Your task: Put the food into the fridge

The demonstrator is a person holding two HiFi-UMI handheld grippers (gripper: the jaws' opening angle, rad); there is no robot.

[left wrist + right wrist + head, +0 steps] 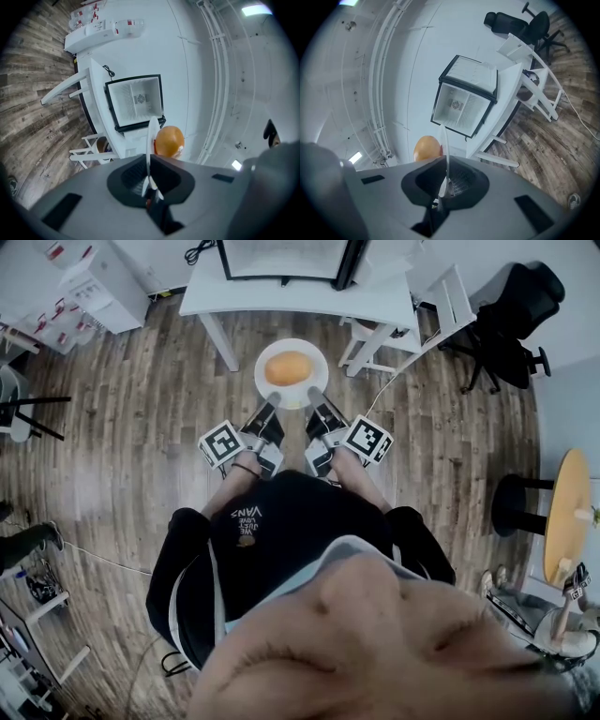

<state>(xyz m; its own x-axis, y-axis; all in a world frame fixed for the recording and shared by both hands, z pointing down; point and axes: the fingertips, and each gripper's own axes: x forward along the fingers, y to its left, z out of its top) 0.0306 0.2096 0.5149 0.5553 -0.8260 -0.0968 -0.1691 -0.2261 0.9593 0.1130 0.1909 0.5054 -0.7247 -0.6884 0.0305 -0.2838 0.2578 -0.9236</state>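
Now we clamp the plate bearing the orange in left hand-held gripper and right hand-held gripper, next probably carrying it level into the far open fridge.

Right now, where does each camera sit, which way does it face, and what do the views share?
Head view: on the person's head, facing steeply down at the plate carrying orange food, with the fridge ahead; the torso, left gripper and right gripper show.
Left gripper view: rides the left gripper, facing along its jaws, shut on the plate's rim, toward the open fridge; only its own body shows.
Right gripper view: same from the right gripper, jaws shut on the opposite rim.
Shared: all three show plate, food and fridge.
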